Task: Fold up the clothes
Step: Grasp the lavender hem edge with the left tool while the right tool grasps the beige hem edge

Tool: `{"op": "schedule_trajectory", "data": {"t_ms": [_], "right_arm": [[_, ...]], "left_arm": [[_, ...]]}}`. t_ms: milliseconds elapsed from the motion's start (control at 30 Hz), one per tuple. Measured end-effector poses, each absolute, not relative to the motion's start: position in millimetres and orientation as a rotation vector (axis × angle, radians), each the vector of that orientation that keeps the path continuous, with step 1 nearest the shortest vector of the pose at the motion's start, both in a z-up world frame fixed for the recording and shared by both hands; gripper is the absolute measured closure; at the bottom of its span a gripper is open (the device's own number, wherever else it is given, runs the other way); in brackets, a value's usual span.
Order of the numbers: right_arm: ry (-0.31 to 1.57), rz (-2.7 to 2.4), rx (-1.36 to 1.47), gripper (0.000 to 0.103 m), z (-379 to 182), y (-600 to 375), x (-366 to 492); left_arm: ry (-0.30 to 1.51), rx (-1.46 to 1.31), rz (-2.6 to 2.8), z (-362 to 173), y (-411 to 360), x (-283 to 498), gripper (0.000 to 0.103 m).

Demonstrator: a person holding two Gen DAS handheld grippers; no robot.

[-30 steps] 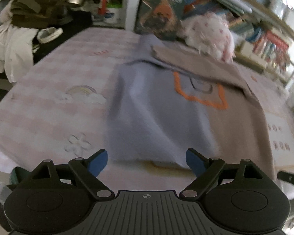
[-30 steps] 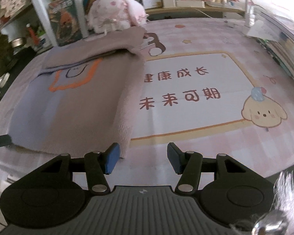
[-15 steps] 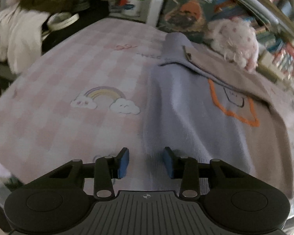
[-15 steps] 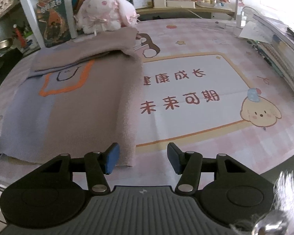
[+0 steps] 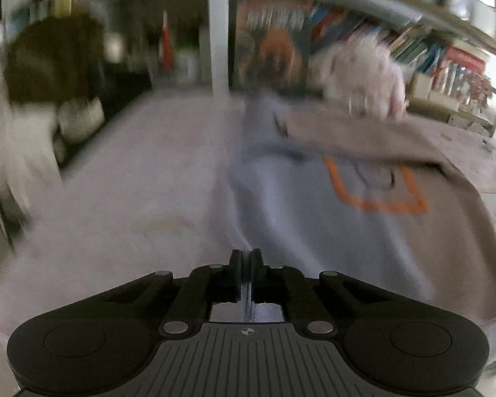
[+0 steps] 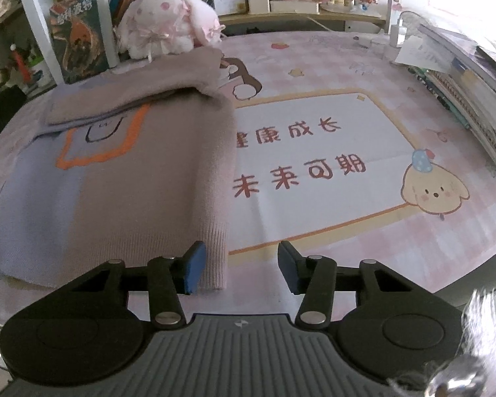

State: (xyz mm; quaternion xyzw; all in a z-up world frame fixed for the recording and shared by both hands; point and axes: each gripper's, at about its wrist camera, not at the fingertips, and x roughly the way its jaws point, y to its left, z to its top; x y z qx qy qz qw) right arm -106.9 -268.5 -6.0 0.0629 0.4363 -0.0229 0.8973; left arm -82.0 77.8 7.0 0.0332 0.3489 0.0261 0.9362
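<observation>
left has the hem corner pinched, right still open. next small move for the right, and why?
Probably close the right gripper on the sweater hem corner. The left gripper is already shut on the lavender corner, while the right's jaws straddle the tan ribbed corner, just closing a little, pads not yet pressing. Both corners need holding before lifting the hem to fold.

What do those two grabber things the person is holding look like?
Both look alike. The left hand-held gripper and the right hand-held gripper are black plastic, with two thin fingers tipped in blue pads. Silver screws sit at the joints, round bumps on each side, and a grey ribbed plate with a small round mark in the middle.
</observation>
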Motion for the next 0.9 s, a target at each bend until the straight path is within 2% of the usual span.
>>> {"op": "schedule_trajectory", "data": {"t_ms": [67, 167, 300, 367, 533, 600, 633, 667, 700, 900], "right_arm": [[0.901, -0.044, 0.132, 0.056, -5.0, -268.6, -105.2], [0.906, -0.037, 0.141, 0.058, -6.6, -268.1, -101.3], [0.919, -0.015, 0.187, 0.058, -7.9, -267.1, -95.5], [0.935, -0.006, 0.200, 0.060, -10.4, -265.8, -92.5], [0.965, 0.009, 0.209, 0.064, -16.3, -260.5, -88.6], [0.968, 0.020, 0.203, 0.072, -16.9, -257.9, -86.8], [0.970, 0.030, 0.197, 0.087, -16.9, -256.4, -85.2], [0.953, 0.047, 0.187, 0.091, -14.0, -253.8, -85.6], [0.923, 0.067, 0.174, 0.093, -9.0, -250.4, -87.5], [0.769, 0.175, 0.116, 0.094, 16.5, -234.4, -97.6]], "left_arm": [[0.753, 0.111, 0.043, 2.0, 78.5, -79.9, 0.100], [0.848, 0.017, 0.030, -10.2, 89.9, -72.5, 0.099], [0.869, -0.234, -0.006, -14.4, 114.8, -73.5, 0.088], [0.881, -0.310, -0.001, -17.5, 125.3, -72.3, 0.078], [0.915, -0.376, -0.003, -25.8, 132.3, -69.4, 0.078], [0.915, -0.357, -0.015, -27.6, 127.7, -70.1, 0.080], [0.911, -0.340, -0.015, -27.7, 125.1, -70.1, 0.083], [0.907, -0.324, -0.012, -27.3, 122.7, -69.9, 0.091], [0.904, -0.308, -0.010, -26.9, 120.3, -69.6, 0.099], [0.875, -0.267, -0.019, -18.7, 115.2, -73.2, 0.098]]}}
